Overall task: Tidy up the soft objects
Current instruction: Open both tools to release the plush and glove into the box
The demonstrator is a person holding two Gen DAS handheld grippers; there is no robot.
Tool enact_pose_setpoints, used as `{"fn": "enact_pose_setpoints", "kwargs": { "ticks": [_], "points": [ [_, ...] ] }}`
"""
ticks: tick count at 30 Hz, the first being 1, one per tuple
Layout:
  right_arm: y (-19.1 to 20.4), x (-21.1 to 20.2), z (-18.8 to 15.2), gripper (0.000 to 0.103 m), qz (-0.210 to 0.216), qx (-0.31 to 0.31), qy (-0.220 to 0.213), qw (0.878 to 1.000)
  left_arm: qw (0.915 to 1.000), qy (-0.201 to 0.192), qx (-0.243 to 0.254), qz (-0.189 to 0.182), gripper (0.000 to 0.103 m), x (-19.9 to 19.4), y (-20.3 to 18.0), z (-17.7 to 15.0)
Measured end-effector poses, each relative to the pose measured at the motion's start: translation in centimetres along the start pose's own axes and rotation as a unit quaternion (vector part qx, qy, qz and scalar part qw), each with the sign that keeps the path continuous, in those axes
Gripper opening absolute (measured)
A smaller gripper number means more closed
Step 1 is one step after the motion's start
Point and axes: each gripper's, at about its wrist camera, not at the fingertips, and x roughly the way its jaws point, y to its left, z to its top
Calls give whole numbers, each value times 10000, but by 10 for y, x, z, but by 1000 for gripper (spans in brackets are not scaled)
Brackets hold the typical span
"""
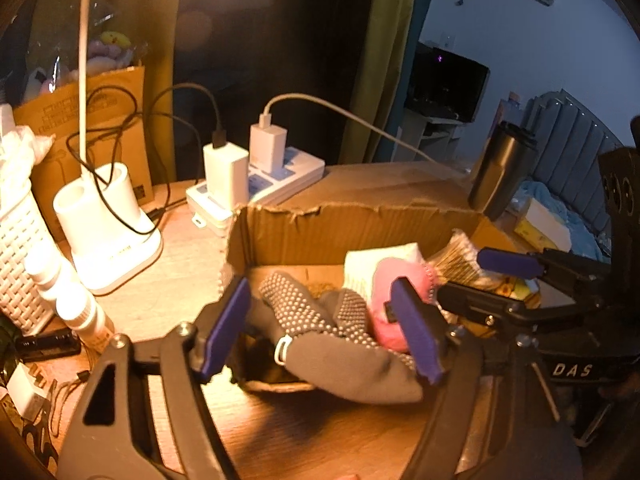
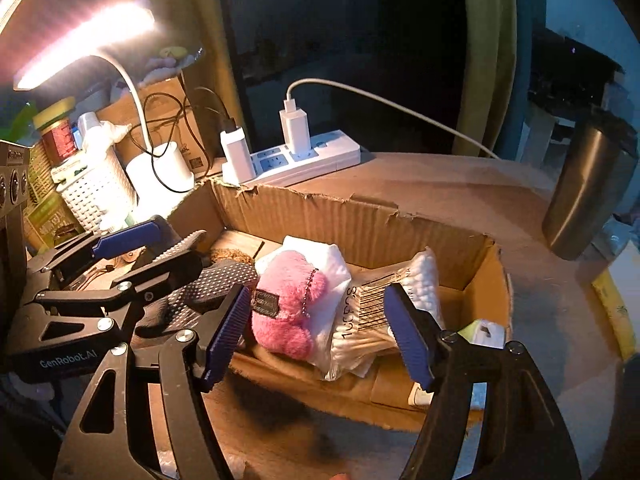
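An open cardboard box (image 1: 320,228) (image 2: 340,216) holds a grey dotted glove (image 1: 320,320) (image 2: 216,284), a pink plush toy (image 1: 386,300) (image 2: 288,308), a white tissue pack (image 1: 380,264) (image 2: 332,264) and a bag of cotton swabs (image 1: 460,260) (image 2: 380,312). My left gripper (image 1: 320,332) is open, its fingers either side of the glove at the box's near edge. My right gripper (image 2: 320,332) is open above the plush toy and swabs; it also shows in the left wrist view (image 1: 480,276).
A lit desk lamp (image 1: 108,232) (image 2: 156,172), a power strip with chargers (image 1: 256,176) (image 2: 292,156), a white woven basket (image 1: 20,248) (image 2: 92,192), small bottles (image 1: 72,300) and a dark tumbler (image 1: 504,168) (image 2: 588,192) stand around the box.
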Motion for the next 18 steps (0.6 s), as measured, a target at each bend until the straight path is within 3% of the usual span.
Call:
{"fn": "enact_pose_setpoints", "kwargs": {
  "ticks": [18],
  "points": [
    [11, -52, -15, 73, -77, -72, -368, 9993, 9990, -435, 125, 50, 76, -51, -19, -3]
  ]
}}
